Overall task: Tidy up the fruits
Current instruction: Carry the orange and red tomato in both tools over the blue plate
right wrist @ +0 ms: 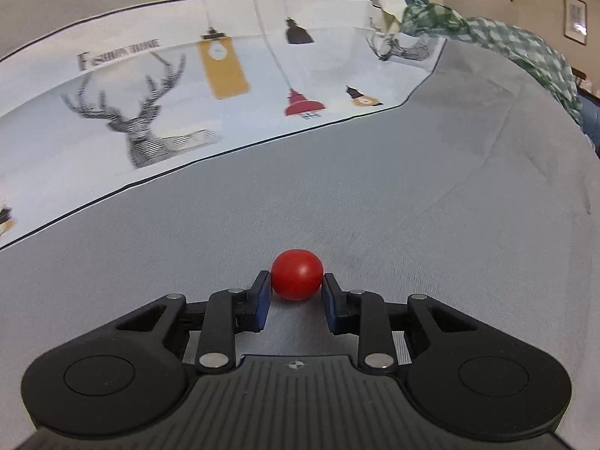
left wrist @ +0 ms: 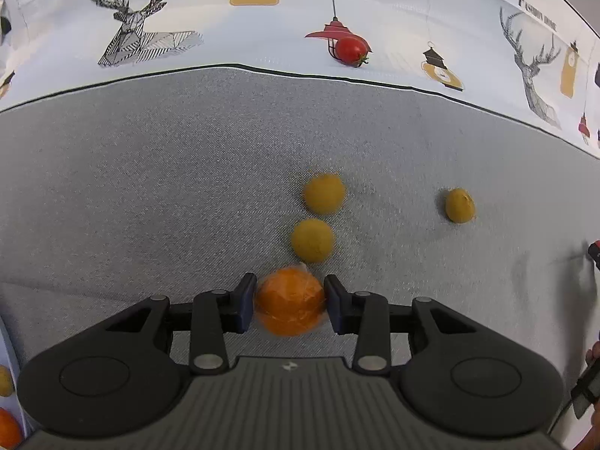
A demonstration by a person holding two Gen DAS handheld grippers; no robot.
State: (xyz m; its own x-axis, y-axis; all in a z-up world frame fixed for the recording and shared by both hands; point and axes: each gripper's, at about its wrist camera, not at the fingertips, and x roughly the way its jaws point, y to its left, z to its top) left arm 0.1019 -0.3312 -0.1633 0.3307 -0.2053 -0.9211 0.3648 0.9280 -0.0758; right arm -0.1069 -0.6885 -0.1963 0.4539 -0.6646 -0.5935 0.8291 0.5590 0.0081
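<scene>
The orange, low centre of the frame, sits clenched between my left claw's pads, near two yellow fruits just above, likely to group it. My right claw pinches a red tomato at lower centre, over grey cloth.

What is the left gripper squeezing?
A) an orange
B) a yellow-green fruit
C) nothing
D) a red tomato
A: in the left wrist view the left gripper has its two fingers pressed against the sides of an orange, while the yellow-green fruits lie loose on the grey cloth ahead of it.
</scene>
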